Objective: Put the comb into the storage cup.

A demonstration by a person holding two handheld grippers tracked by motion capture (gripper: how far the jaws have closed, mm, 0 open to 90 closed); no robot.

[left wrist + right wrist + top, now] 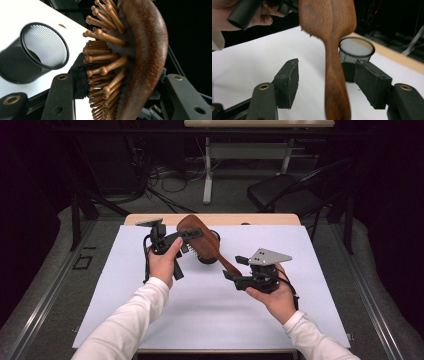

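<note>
I count one wooden hairbrush [202,241], one black mesh cup [209,251], one white mat [210,305] on the table, and my two claws. My left claw [192,234] is clamped on the head of the hairbrush: in the left gripper view one pad presses into the bristles [105,62] and the other sits against the smooth wooden back. My right claw [231,268] stands partly open around the handle; in the right gripper view the handle [335,90] runs up between my two pads with a gap on each side, neither pad pressing it.

The hairbrush is held up off the mat, near the far middle of the table. In the high view its long axis runs from about 11 o'clock to 5 o'clock: the broad head points toward 11, the slim handle toward 5, down to my right claw. It is turned on edge, bristles facing roughly 8 o'clock, toward my left hand [165,262].

The mesh cup stands upright on the mat just behind the brush, at about 12 o'clock from my right claw, its open mouth up.
</note>
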